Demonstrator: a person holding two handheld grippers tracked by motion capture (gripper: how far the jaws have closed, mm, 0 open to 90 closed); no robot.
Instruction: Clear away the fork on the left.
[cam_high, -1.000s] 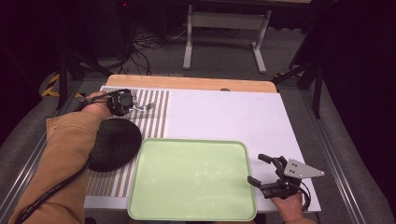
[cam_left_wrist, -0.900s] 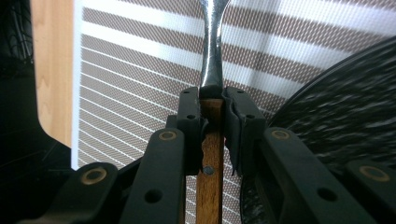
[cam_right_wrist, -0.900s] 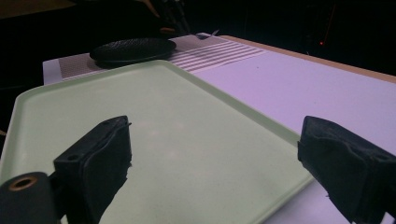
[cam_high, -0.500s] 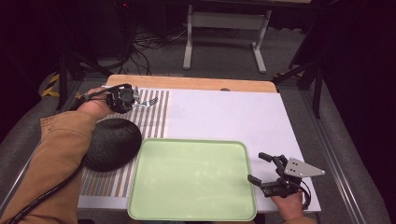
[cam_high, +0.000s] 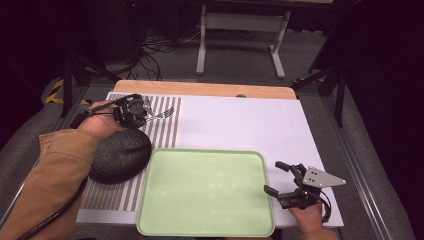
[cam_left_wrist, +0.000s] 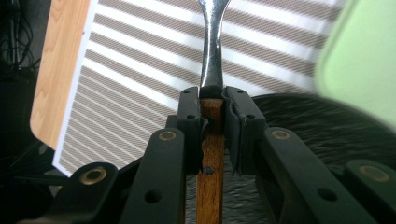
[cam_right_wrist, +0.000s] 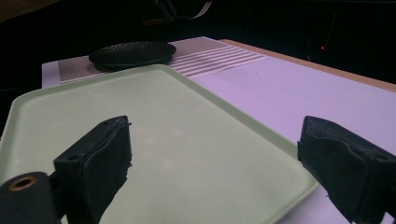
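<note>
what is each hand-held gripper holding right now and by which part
The left hand-held gripper is shut on the fork, clamped at its wooden handle near the metal neck. The right hand-held gripper is open and holds nothing.

The room is dark beyond the table (cam_high: 240, 90). A grey carpeted floor (cam_high: 235, 60) lies behind it, with tangled cables (cam_high: 160, 47) and a white metal stand (cam_high: 242, 30). Dark tripod legs (cam_high: 330, 70) stand at right.
</note>
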